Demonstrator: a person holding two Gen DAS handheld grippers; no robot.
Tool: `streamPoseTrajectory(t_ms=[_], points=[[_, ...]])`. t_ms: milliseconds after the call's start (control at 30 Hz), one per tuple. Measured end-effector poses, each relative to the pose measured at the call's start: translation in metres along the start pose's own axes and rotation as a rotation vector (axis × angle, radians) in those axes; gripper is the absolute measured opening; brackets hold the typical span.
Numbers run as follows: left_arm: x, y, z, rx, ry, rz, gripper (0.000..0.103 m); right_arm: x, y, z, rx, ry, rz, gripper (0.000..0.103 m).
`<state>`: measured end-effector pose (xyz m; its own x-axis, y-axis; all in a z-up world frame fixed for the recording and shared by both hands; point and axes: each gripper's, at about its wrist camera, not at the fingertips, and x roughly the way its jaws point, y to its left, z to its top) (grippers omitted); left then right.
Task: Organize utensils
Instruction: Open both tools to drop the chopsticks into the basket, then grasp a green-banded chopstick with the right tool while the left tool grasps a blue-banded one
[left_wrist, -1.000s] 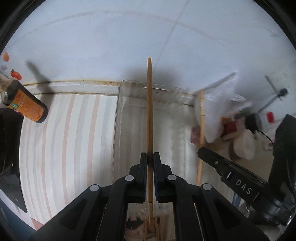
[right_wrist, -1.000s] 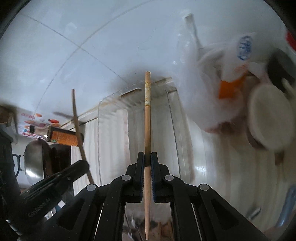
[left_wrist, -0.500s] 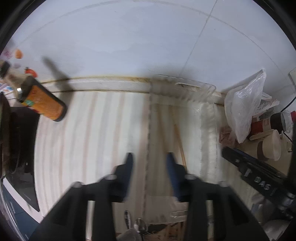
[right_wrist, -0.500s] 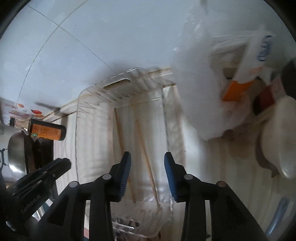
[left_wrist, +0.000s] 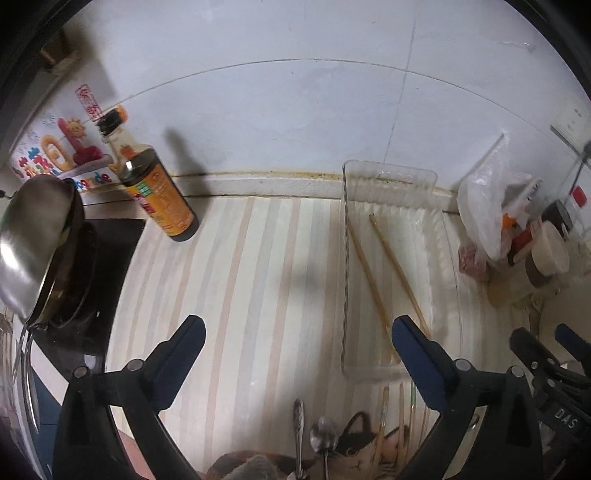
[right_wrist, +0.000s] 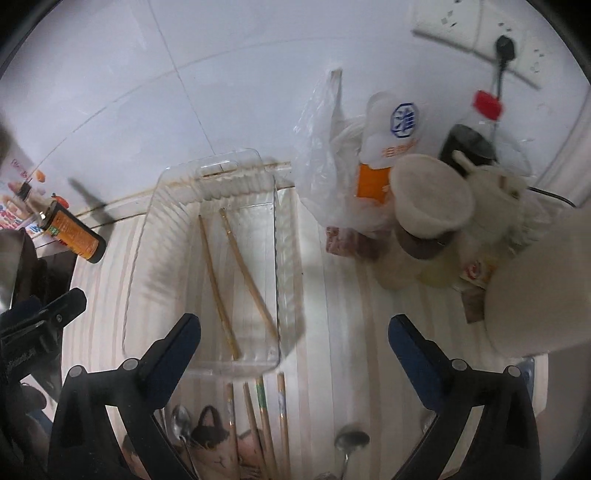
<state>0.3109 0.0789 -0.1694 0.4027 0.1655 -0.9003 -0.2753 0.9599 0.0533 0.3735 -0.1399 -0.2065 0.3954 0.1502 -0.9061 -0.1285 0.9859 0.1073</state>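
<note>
A clear plastic tray (right_wrist: 159, 258) stands on the striped counter against the wall; it also shows in the left wrist view (left_wrist: 391, 177). Two wooden chopsticks (right_wrist: 247, 280) lie loose inside it, also seen in the left wrist view (left_wrist: 397, 266). Below the tray, on a cat-print mat (right_wrist: 214, 443), lie several more chopsticks (right_wrist: 267, 424) and metal spoons (right_wrist: 181, 424); the spoons show in the left wrist view (left_wrist: 321, 439) too. My left gripper (left_wrist: 295, 332) and my right gripper (right_wrist: 293, 330) are both wide open and empty, held above the counter in front of the tray.
A brown sauce bottle (left_wrist: 155, 188) stands at the back left beside a steel pot lid (left_wrist: 33, 236) on a dark stove. Right of the tray are a plastic bag (right_wrist: 332, 166), jars and containers (right_wrist: 428, 206). A spoon (right_wrist: 349, 443) lies on the counter at the right.
One second ago each gripper was shut on a chopstick over the tray. Both opened and let go; the two chopsticks now lie in the tray and both grippers have drawn back.
</note>
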Motion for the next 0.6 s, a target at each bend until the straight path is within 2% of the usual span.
streamPoseTrajectory(t_ms=[67,167,233,267,367,433,600], points=[[-0.006,-0.002,-0.016,0.022,-0.007,0.012,0.103,-0.009,-0.004,-0.015,0.012,-0.004,0.006,0.103],[-0.005,-0.007,-0.041,0.053,0.019,0.026,0.103,-0.012,-0.015,-0.045,0.049,0.039,0.039,0.100],[0.004,-0.008,-0.063,0.064,0.061,0.027,0.103,-0.002,-0.023,-0.066,0.075,0.100,0.055,0.082],[0.010,-0.008,-0.072,0.068,0.085,0.029,0.103,0.005,-0.025,-0.076,0.082,0.134,0.058,0.068],[0.032,-0.011,-0.099,0.078,0.162,0.038,0.103,0.034,-0.031,-0.102,0.108,0.233,0.089,0.050],[0.045,-0.014,-0.113,0.088,0.195,0.052,0.103,0.055,-0.032,-0.118,0.123,0.296,0.105,0.045],[0.068,-0.023,-0.137,0.121,0.241,0.081,0.103,0.087,-0.024,-0.141,0.116,0.370,0.122,0.036]])
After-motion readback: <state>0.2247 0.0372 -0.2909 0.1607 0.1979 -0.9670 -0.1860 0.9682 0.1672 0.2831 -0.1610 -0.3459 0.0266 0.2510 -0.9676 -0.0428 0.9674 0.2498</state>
